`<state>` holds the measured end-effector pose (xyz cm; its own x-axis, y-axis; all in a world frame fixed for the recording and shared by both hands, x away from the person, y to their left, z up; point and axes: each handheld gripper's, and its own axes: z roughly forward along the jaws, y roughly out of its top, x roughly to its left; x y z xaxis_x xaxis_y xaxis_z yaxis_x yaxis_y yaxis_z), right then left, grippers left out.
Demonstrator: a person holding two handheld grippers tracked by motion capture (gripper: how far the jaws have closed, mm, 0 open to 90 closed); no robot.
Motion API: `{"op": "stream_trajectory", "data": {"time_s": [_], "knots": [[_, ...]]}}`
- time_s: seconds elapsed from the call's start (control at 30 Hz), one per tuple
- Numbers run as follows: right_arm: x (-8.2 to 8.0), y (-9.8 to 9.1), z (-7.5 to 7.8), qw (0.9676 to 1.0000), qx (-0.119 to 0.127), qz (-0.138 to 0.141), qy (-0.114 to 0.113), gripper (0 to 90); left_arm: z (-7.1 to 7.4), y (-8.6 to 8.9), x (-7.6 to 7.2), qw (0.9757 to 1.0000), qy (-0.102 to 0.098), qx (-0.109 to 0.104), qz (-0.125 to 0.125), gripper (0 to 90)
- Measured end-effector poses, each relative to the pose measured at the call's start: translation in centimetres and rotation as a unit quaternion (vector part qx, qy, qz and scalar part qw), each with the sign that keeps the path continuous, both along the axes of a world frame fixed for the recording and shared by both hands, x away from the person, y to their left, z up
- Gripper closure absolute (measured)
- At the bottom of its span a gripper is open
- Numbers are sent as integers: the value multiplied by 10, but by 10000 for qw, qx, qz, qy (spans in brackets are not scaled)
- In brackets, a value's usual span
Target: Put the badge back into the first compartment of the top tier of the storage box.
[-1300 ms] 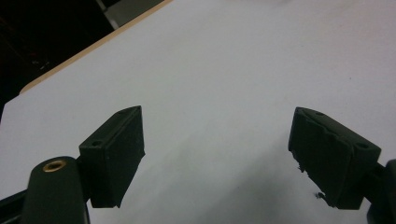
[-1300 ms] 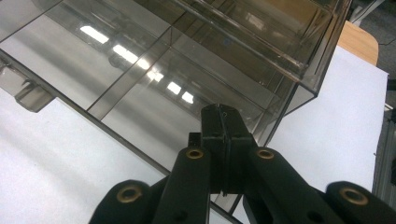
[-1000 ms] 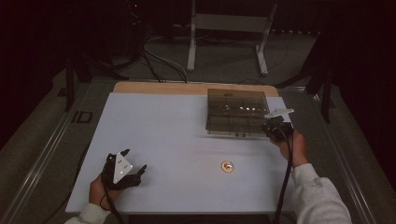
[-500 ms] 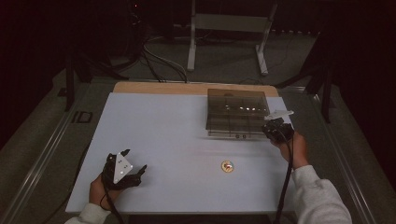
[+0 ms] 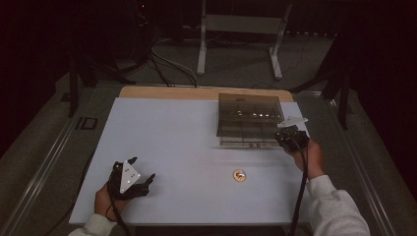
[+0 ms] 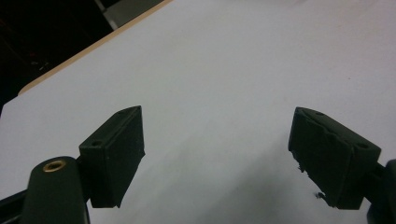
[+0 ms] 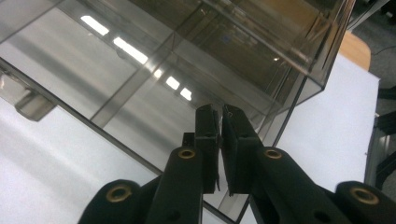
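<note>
A smoky see-through box with several compartments stands at the back right of the white table. My right gripper is at the box's near right corner. In the right gripper view its jaws lie over the box wall. They have just been opening and stand a thin slit apart. I cannot tell whether the box's edge runs between them. My left gripper rests at the front left, wide open over bare table.
A small round gold and red disc lies on the table in front of the box. A wooden strip edges the table's far side. Beyond it are cables and a metal stand on the floor.
</note>
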<state>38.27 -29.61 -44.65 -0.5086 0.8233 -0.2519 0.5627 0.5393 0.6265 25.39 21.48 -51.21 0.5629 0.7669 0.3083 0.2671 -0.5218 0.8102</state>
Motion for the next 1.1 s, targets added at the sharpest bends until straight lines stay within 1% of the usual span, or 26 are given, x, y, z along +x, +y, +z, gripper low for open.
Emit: {"op": "stream_trajectory", "data": {"time_s": [0.07,0.2,0.23,0.27,0.3,0.37,0.4,0.43,0.47,0.5,0.53,0.57,0.6,0.67,0.73,0.87,0.9,0.93,1.0,1.03,1.07,1.1], "knots": [[-2,0,5,9999,115,-15,-116,838,0,0,0,10000,1,-3,-5,199],[-5,0,10,9996,193,16,-181,828,0,-1,0,10000,4,2,-11,199],[-8,-1,14,9991,297,47,-282,815,0,-1,0,10000,11,4,-12,199],[-10,-1,16,9989,351,74,-313,797,0,-1,0,10000,11,4,-12,199],[-10,-1,16,9989,351,74,-313,797,0,-1,0,10000,10,12,-12,199],[-15,-2,18,9980,496,102,-380,786,0,-1,0,10000,7,9,-12,199],[-19,-3,19,9976,533,120,-425,765,0,-1,0,10000,11,8,-14,199],[-22,-4,20,9969,590,96,-504,716,0,-1,0,10000,12,10,-12,199],[-25,-6,20,9962,658,69,-571,699,0,-1,0,10000,9,3,-11,199],[-25,-6,20,9962,658,69,-571,699,0,-1,0,10000,9,3,-11,199],[-28,-8,21,9955,711,57,-617,691,0,-1,0,10000,15,16,-10,199],[-33,-12,21,9939,794,-51,-762,584,0,-1,0,10000,15,16,-10,199],[-35,-15,21,9929,851,-95,-829,542,0,-1,0,10000,0,16,-5,199],[-40,-21,21,9900,1031,-135,-951,507,0,-1,0,10000,-12,-3,1,199],[-45,-25,19,9880,1113,-200,-1051,454,0,-1,0,10000,-5,27,2,199],[-52,-32,10,9866,1226,-127,-1072,405,0,-2,0,10000,-19,15,-1,199],[-53,-33,7,9863,1269,-103,-1048,397,0,-2,0,10000,-29,9,5,199],[-54,-34,5,9868,1264,-70,-1013,389,0,-2,0,10000,-32,13,7,199],[-55,-35,0,9885,1150,-45,-981,374,0,-2,0,10000,-34,12,-3,199],[-55,-36,-1,9887,1132,23,-979,369,0,-2,0,10000,-32,16,-10,199],[-56,-37,-2,9881,1152,64,-1015,371,0,-2,0,10000,-32,16,-13,199],[-55,-37,-3,9880,1137,62,-1048,371,0,-2,0,10000,-32,11,-14,199]]}}
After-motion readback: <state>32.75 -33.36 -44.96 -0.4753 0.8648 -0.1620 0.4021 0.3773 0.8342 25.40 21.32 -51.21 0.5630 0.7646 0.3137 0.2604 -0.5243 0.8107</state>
